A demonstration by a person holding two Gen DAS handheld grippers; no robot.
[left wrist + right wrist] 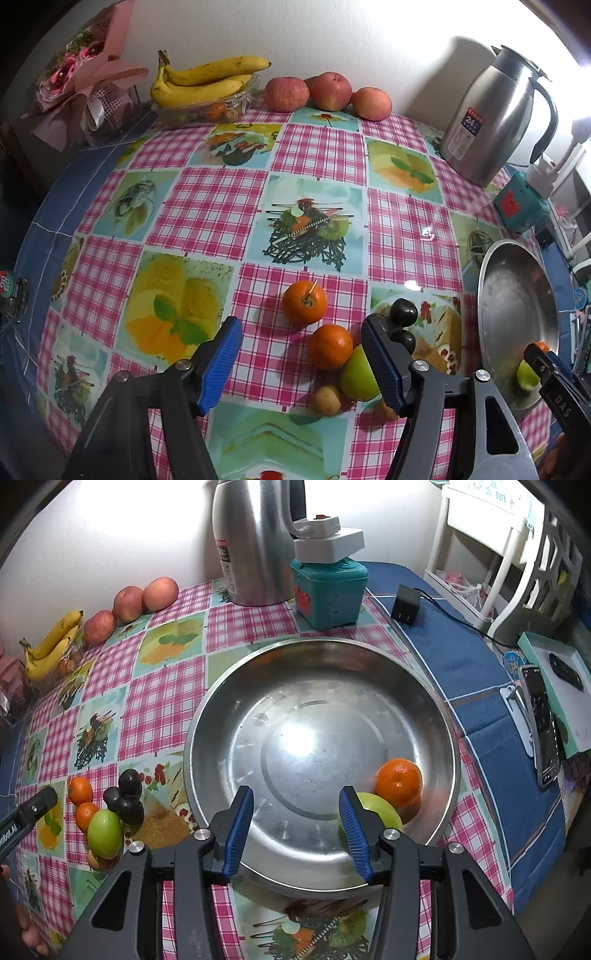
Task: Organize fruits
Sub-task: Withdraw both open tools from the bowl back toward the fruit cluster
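Observation:
A steel bowl holds one orange and one green fruit at its right side. My right gripper is open and empty above the bowl's near part. Left of the bowl lies a loose cluster: two oranges, a green fruit, dark plums and a small brown fruit. My left gripper is open and empty, its fingers either side of the nearer orange. The bowl also shows at the right of the left wrist view.
Bananas lie on a glass dish and three apples sit at the wall. A steel jug and a teal box stand behind the bowl. A phone and a charger lie on the blue cloth.

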